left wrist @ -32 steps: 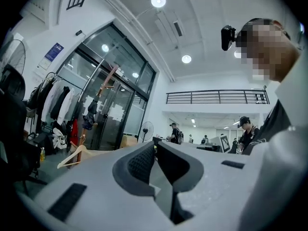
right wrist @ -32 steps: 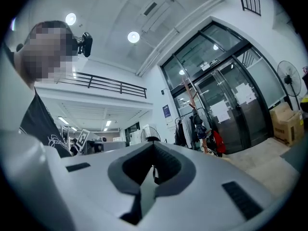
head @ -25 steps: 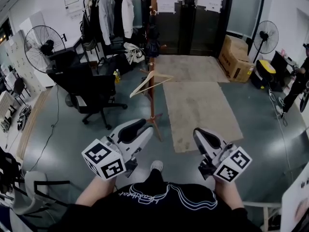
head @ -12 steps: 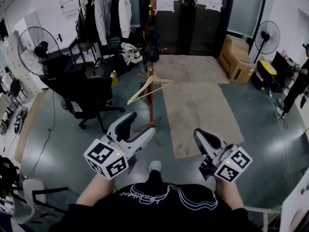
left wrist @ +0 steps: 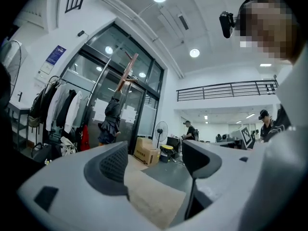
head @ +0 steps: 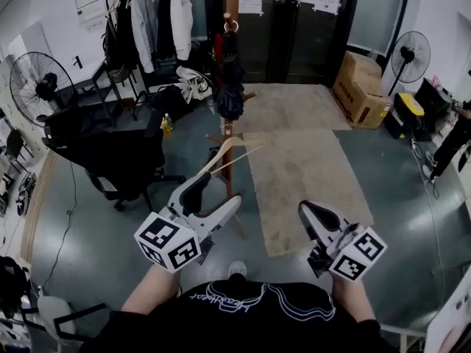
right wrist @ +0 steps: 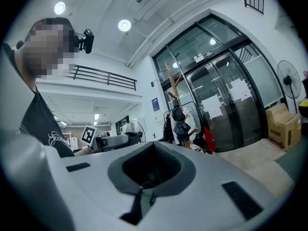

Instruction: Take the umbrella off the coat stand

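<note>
A dark folded umbrella (head: 229, 79) hangs high on the wooden coat stand (head: 229, 134), with a wooden hanger (head: 228, 155) slung lower on the same pole. My left gripper (head: 217, 191) points level at the stand's lower part, short of it. Its jaws are opening and nothing is between them. My right gripper (head: 307, 213) is held level to the right of the stand, shut and empty. In the left gripper view the umbrella (left wrist: 111, 121) shows beyond the gripper (left wrist: 156, 160). The right gripper view has the umbrella (right wrist: 181, 126) far ahead of its gripper (right wrist: 151, 170).
A black office chair (head: 121, 160) stands left of the stand. Behind are a clothes rack with coats (head: 158, 13), glass doors and a floor fan (head: 33, 83). A beige mat (head: 302, 164) lies right of the stand, with cardboard boxes (head: 360, 87), another fan (head: 407, 50) and a person (head: 452, 134) farther right.
The coat stand has come nearer as both grippers moved forward toward it. The left jaws went from nearly closed to wide apart. The right jaws stayed together.
</note>
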Demonstrator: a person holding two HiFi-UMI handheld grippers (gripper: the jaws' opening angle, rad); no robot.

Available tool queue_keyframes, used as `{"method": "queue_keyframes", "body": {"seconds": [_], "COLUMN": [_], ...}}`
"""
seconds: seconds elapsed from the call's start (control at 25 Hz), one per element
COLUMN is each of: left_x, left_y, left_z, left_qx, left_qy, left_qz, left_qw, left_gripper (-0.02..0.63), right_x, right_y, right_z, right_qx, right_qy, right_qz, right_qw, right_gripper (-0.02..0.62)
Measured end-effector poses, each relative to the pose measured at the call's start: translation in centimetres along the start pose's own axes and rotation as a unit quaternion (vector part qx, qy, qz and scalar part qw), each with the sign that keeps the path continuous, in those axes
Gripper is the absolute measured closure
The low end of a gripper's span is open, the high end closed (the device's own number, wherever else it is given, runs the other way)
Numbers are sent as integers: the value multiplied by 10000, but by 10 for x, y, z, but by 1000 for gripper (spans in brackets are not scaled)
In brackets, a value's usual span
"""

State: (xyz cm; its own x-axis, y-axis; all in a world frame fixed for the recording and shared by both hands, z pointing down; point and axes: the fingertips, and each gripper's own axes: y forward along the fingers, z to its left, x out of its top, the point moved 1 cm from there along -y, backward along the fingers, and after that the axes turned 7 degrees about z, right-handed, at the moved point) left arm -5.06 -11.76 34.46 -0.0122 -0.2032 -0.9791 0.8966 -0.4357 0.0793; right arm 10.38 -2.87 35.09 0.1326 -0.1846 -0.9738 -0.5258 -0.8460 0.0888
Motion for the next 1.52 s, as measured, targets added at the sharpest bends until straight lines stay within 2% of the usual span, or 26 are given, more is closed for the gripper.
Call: {"method": "queue_keyframes", "body": {"seconds": [0.4,0.6,1.04,1.28,1.52], "left_x": [27,38,65,71,81], "left_y": [88,118,177,205,225], "left_z": [100,136,176,201,210], "left_qx": [124,380,939,1455,1737], "left_qy": [80,130,390,542,625], "left_qz": [117,161,179,223,189], "left_qw": [9998,9991,9947,9876,9826], "left_gripper": [265,265,265,265,262], "right_x": [30,30,44,59,69], "right_y": [87,114,129,147,161], "right_z": [-89,-112,-159,-194,-216], "right_qx": [-128,-58,129,413,705], "right_qy": [76,161,180,70,-1], "right_qz": [14,35,56,115,183], "right_qw": [9999,9998,9997,9991,9973], "right_gripper": [594,592,594,594,594]}}
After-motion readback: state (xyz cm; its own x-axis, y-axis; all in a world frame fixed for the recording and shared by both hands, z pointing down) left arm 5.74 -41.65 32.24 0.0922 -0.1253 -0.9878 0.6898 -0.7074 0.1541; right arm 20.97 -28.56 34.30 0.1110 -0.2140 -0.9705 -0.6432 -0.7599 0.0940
